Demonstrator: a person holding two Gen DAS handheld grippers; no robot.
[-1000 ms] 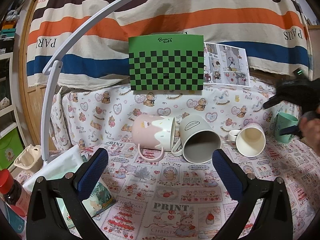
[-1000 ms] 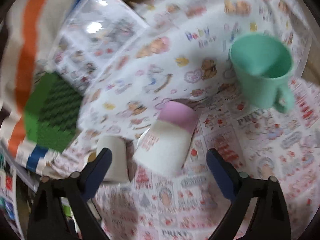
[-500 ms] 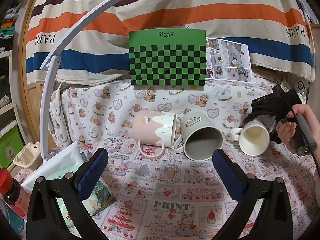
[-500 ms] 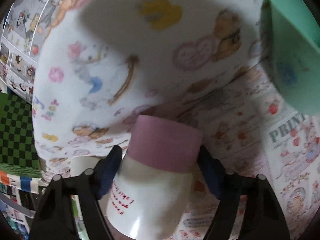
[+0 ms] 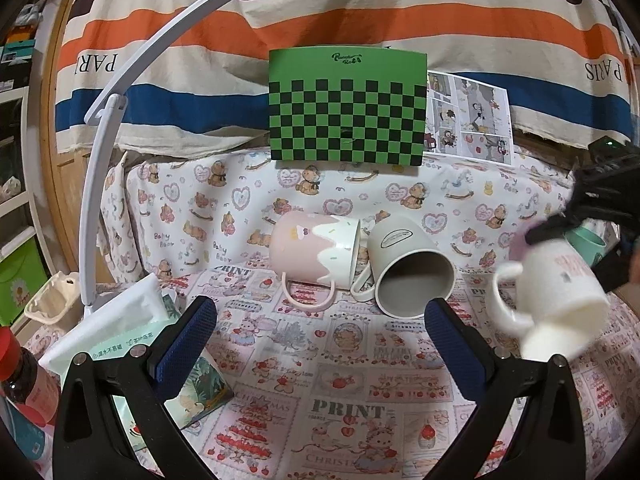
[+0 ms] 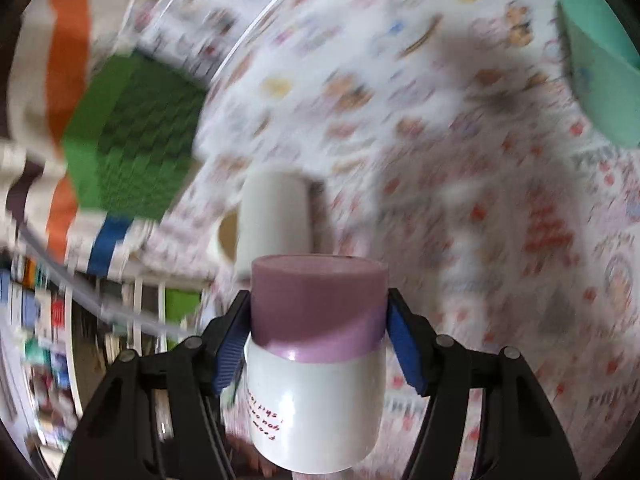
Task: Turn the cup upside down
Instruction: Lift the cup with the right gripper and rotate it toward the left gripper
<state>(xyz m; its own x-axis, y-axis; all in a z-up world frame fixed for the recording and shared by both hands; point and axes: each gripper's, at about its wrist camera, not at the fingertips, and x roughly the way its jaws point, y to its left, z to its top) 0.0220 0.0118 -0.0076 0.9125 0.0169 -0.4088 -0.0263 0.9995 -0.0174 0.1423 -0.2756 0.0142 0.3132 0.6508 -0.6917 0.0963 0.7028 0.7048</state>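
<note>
In the left wrist view, off to the right above the printed cloth [image 5: 340, 364], the white cup [image 5: 560, 300] with its lilac base hangs in the air, tilted so its mouth points down and toward the camera, its handle sticking out to the left — blurred, so it is probably mid-turn. The right gripper [image 5: 560, 232] grips it at the base end. The left gripper [image 5: 320, 328] hovers with its fingers spread wide and nothing between them; ahead of it a pink cup [image 5: 312, 252] and a grey cup [image 5: 408, 268] lie on their sides, touching, and a teal cup [image 5: 588, 242] stands behind the lifted one. In the right wrist view, the right gripper [image 6: 318, 344] has its blue pads clamped on either side of the white cup [image 6: 316, 392] at the lilac band, base pointing away from the camera. Judged from this, pick-up is done and the turn is partly made — what remains is finishing the rotation and setting the cup rim-down on the cloth.
</note>
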